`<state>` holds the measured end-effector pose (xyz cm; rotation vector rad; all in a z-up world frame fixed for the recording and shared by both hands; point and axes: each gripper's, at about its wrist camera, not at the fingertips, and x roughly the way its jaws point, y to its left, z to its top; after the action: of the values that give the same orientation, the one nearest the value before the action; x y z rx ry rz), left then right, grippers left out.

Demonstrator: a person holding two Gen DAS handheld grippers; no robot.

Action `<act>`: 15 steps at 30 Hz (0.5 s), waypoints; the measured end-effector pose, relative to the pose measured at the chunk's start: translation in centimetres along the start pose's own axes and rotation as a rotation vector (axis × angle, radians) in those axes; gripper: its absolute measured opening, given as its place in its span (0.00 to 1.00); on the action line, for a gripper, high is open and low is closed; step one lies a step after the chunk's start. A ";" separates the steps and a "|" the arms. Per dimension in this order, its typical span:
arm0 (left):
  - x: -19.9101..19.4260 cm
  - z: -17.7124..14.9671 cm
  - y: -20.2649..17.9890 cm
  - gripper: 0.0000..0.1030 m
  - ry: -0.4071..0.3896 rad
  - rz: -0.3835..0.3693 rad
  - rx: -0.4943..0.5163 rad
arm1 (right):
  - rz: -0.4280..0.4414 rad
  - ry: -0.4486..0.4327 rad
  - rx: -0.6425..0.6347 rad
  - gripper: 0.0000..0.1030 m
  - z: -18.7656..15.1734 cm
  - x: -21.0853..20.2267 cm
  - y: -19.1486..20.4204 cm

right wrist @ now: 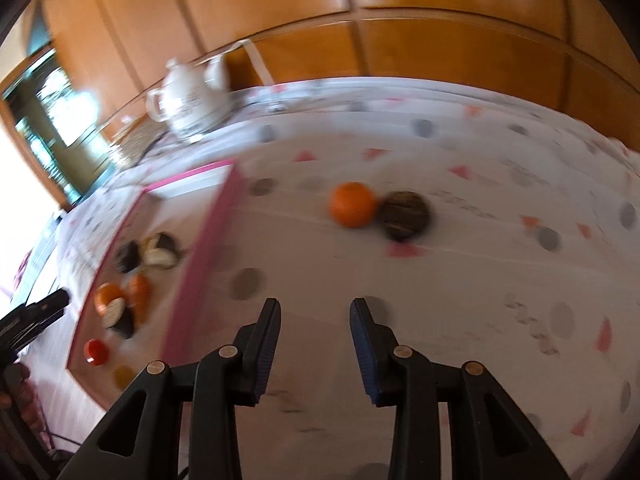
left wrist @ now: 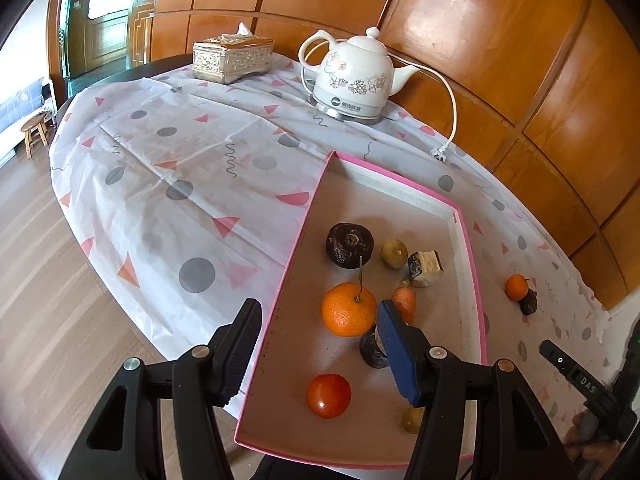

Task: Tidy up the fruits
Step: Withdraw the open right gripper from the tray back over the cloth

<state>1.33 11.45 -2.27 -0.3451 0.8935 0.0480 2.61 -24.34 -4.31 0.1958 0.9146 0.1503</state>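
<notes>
Two fruits, an orange (right wrist: pixel 352 204) touching a dark fruit (right wrist: pixel 405 216), lie on the patterned tablecloth (left wrist: pixel 168 168) beside the pink tray (left wrist: pixel 468 240). Wood-panelled wall (left wrist: pixel 480 40) behind table. Left gripper (left wrist: pixel 318 354) jaws open, empty; right gripper (right wrist: pixel 314 348) jaws opening, empty.

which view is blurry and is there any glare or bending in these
Right wrist view: motion-smeared, the orange, the dark fruit beside it and the kettle all soft. Left wrist view: sharp, with window glare on the wood panelling. Both views: fisheye bends the table edge and panel lines, and the corners go dark.
</notes>
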 end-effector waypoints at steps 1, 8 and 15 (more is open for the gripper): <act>0.0 0.0 0.0 0.59 0.001 0.001 0.001 | -0.020 -0.003 0.021 0.35 0.0 -0.1 -0.9; 0.1 -0.2 -0.6 0.59 0.009 0.004 0.019 | -0.156 -0.030 0.129 0.35 -0.5 -0.8 -5.9; 0.2 -0.2 -1.0 0.59 0.010 0.008 0.033 | -0.280 -0.059 0.232 0.35 -1.3 -1.8 -10.4</act>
<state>1.49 10.42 -2.23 -0.3109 0.9049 0.0384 0.99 -34.73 -6.06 0.2825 0.8904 -0.2212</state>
